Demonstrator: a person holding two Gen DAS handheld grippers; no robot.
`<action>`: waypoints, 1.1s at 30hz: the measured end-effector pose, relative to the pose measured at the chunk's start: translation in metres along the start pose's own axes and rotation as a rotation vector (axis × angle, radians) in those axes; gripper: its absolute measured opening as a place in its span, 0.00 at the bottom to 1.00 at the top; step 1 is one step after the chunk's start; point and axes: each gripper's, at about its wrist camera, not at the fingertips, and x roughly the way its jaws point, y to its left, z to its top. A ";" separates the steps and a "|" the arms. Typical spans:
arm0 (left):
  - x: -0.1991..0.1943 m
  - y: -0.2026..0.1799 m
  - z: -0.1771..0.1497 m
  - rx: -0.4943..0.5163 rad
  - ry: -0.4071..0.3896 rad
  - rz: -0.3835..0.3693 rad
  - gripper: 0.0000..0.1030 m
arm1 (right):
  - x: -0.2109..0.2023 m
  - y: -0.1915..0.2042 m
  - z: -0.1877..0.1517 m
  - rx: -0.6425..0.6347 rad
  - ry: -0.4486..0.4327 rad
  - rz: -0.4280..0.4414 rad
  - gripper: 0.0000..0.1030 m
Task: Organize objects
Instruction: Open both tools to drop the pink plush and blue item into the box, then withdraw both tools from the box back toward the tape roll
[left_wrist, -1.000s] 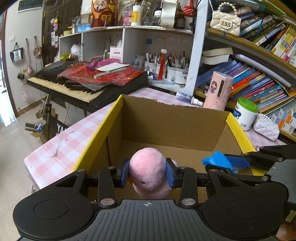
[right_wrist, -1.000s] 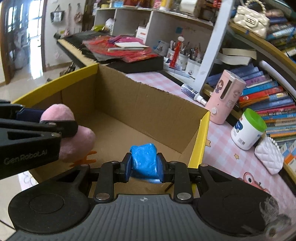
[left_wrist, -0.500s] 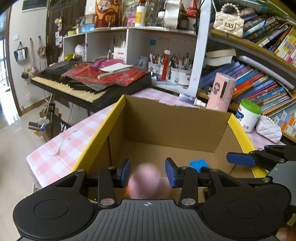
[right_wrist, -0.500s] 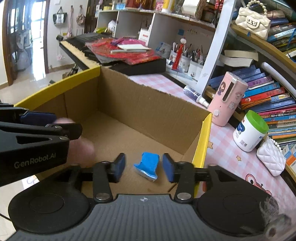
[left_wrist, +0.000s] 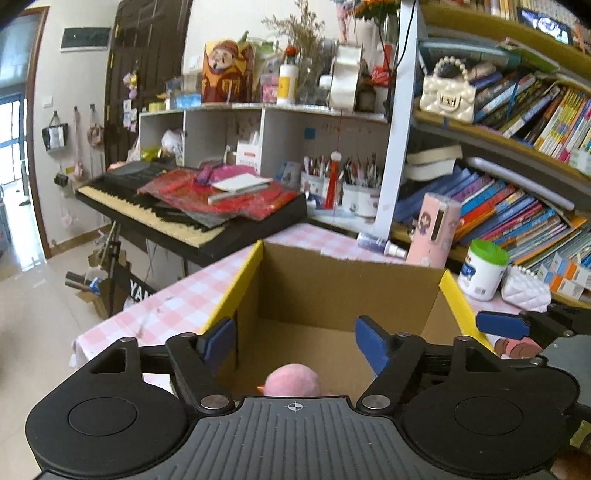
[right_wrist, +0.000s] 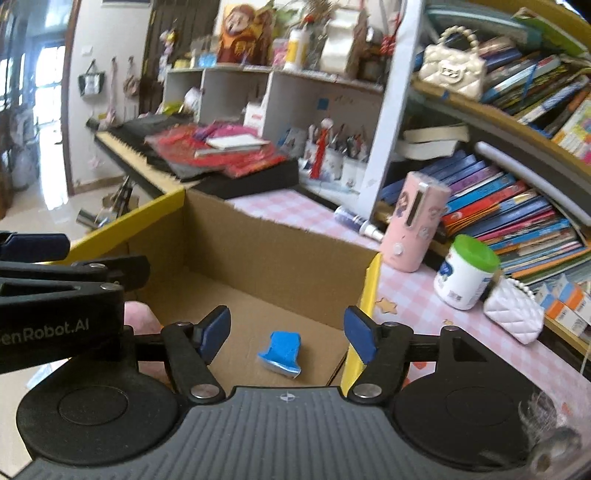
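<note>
Matt brown corrugated cardboard forms the box (right_wrist: 280, 254), its side rims (left_wrist: 231, 295) finished yellow. A fuzzy pink plush toy (left_wrist: 293, 380) and a smooth blue plastic piece (right_wrist: 282, 352) are seen inside. Checked cloth covers the table (left_wrist: 177, 306).

Evenly daylit from doorway (left_wrist: 14, 155) at left, overexposed there. Strong fisheye bending at edges, dark corner vignetting. Slight motion blur in right wrist view.
</note>
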 end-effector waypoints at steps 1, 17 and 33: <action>-0.004 0.001 0.000 -0.004 -0.010 -0.002 0.76 | -0.005 0.000 0.000 0.006 -0.008 -0.008 0.64; -0.068 0.035 -0.018 -0.010 -0.062 -0.014 0.84 | -0.076 0.025 -0.024 0.137 -0.055 -0.138 0.73; -0.120 0.069 -0.079 0.039 0.092 0.008 0.86 | -0.134 0.075 -0.095 0.231 0.095 -0.230 0.85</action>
